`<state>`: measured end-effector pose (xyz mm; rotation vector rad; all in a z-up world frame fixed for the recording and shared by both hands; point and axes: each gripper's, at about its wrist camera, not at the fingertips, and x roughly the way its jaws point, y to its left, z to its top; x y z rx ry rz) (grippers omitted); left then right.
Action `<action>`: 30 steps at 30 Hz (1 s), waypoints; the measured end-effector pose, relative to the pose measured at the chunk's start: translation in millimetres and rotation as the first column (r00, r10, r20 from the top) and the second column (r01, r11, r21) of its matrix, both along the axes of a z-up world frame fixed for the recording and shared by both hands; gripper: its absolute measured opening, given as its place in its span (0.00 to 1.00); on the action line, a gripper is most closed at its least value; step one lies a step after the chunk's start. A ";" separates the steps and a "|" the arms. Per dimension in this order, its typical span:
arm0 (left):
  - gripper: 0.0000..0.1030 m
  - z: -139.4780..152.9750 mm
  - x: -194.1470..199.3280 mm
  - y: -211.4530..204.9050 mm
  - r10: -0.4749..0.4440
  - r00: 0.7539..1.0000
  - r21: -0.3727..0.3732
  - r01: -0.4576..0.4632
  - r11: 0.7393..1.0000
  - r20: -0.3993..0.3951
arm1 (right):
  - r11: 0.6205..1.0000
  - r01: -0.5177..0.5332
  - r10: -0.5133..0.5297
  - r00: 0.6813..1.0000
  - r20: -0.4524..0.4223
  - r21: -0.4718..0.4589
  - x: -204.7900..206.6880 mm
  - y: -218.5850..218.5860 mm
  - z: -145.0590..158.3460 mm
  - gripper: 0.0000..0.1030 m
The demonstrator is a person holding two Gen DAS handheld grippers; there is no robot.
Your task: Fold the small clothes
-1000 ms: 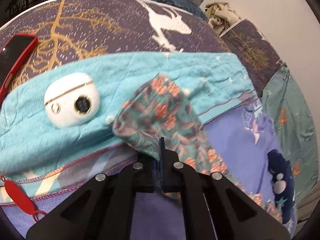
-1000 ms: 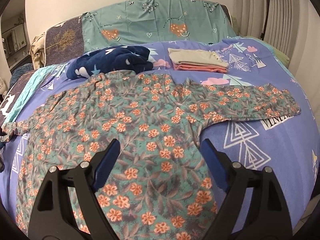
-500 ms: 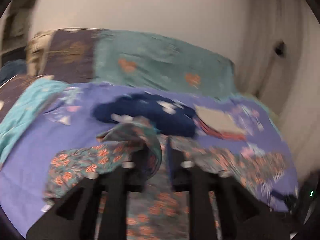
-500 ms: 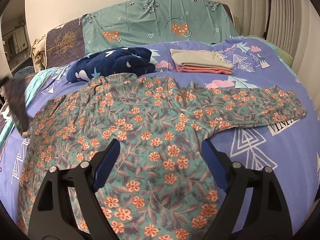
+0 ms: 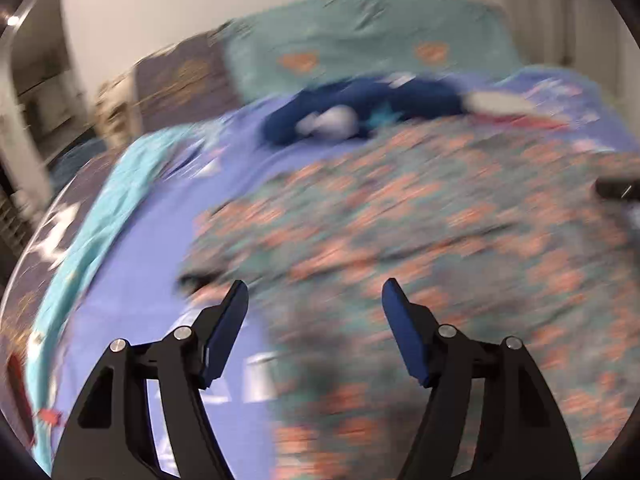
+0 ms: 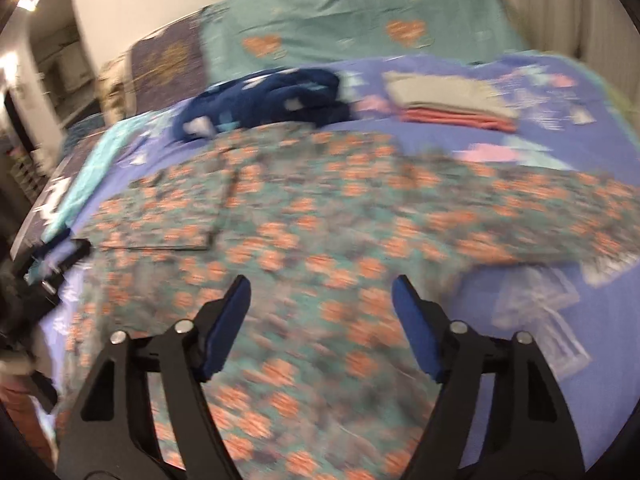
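A teal floral garment [image 6: 320, 216] with orange flowers lies spread on the purple bedsheet [image 6: 540, 304]. Its left sleeve [image 6: 168, 216] lies folded over onto the body, and its right sleeve [image 6: 560, 208] stretches out to the right. The garment also shows blurred in the left wrist view [image 5: 400, 240]. My left gripper [image 5: 315, 292] is open and empty above the garment's left edge. My right gripper [image 6: 321, 288] is open and empty above the garment's lower middle. Both views are motion-blurred.
A dark blue garment [image 6: 264, 96] lies crumpled behind the floral one. A folded stack of beige and pink clothes [image 6: 452, 100] sits at the back right. Teal and purple pillows [image 6: 340, 20] stand against the wall. A turquoise towel [image 5: 108, 208] lies along the bed's left side.
My left gripper carried the left sleeve over onto the garment's body, let go of it and opened. My right gripper stayed open and shifted a little over the garment.
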<state>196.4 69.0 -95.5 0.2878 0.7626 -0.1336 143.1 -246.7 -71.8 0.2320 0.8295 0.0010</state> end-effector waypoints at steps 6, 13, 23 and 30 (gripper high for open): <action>0.69 -12.0 44.0 67.6 0.200 0.977 -0.110 -0.208 0.972 -0.079 | 0.982 -0.175 0.178 0.983 -0.047 0.073 83.0 45.2 -11.8 0.68; 0.71 -27.6 83.6 66.6 0.283 0.954 -0.073 -0.291 0.954 -0.104 | 0.991 -0.131 0.134 0.984 -0.116 0.037 161.4 83.7 -51.8 0.36; 0.71 -30.1 72.8 76.6 0.277 0.956 -0.121 -0.288 0.950 -0.100 | 0.990 -0.133 0.137 0.977 0.161 -0.038 96.7 37.1 52.1 0.09; 0.69 -23.4 54.0 73.4 0.252 0.964 -0.120 -0.261 0.958 -0.084 | 1.000 0.006 -0.008 0.998 -0.061 -0.025 97.5 -30.3 -7.2 0.30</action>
